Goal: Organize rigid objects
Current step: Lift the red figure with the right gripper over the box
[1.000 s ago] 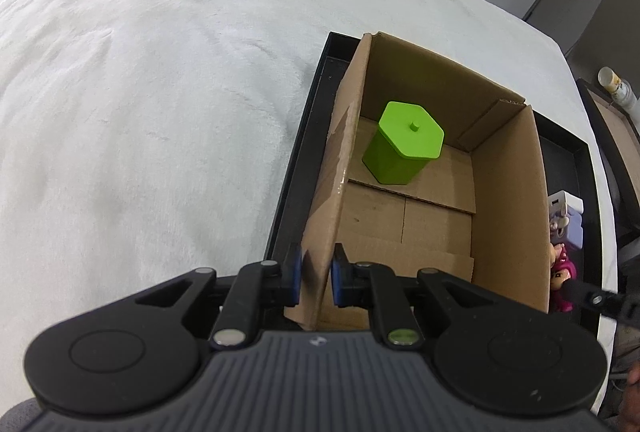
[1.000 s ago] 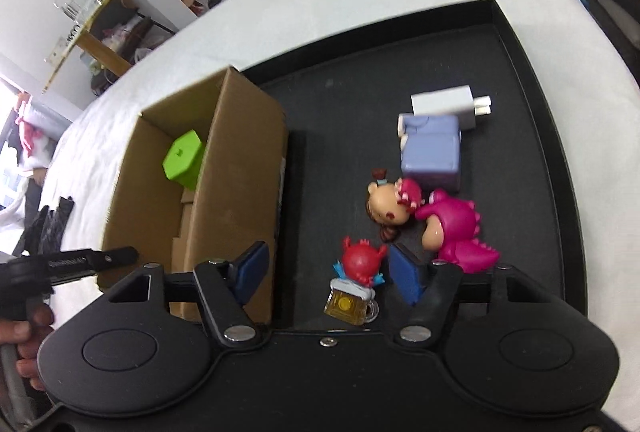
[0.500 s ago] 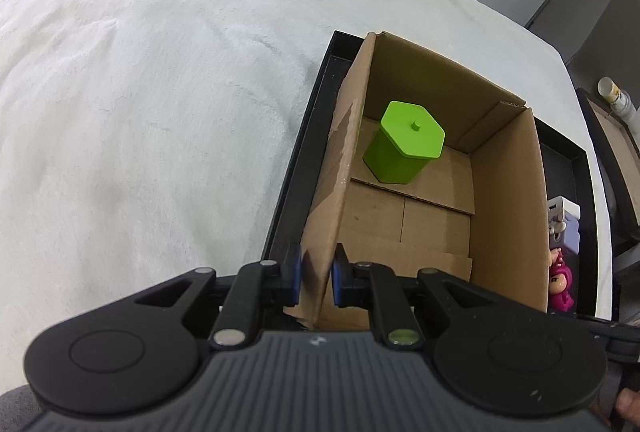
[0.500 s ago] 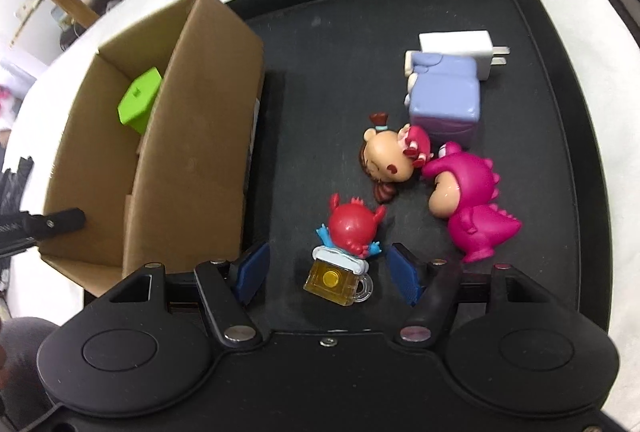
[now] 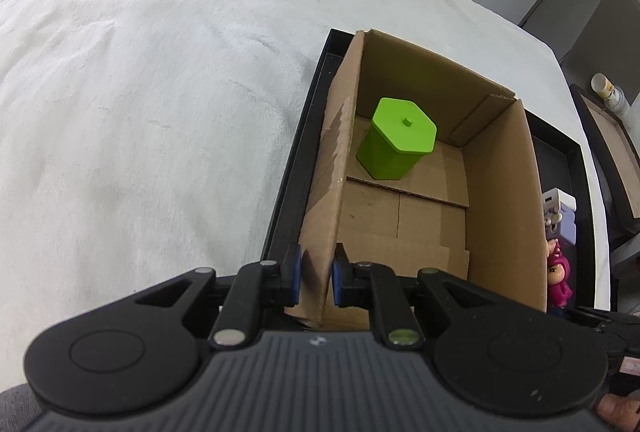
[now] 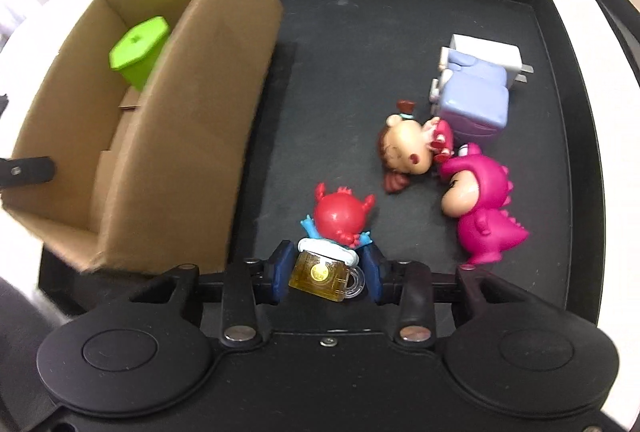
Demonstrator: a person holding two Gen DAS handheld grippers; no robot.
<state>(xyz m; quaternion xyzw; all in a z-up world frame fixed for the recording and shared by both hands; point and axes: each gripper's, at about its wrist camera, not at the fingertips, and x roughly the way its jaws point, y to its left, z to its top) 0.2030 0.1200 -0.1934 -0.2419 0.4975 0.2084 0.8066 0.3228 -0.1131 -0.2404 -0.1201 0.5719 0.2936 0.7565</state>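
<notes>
My left gripper is shut on the near left wall of the open cardboard box, which stands at the left end of a black tray. A green hexagonal container stands inside the box; it also shows in the right wrist view. My right gripper has closed around the red figure with a yellow beer mug on the tray floor, its pads touching the mug's sides.
On the tray to the right lie a brown-haired doll figure, a pink dinosaur figure, a lilac block and a white charger plug. White cloth covers the table. A second tray lies at far right.
My right gripper moved forward and down over the red mug figure and its jaws narrowed from wide open onto the mug. My left gripper kept hold of the box wall.
</notes>
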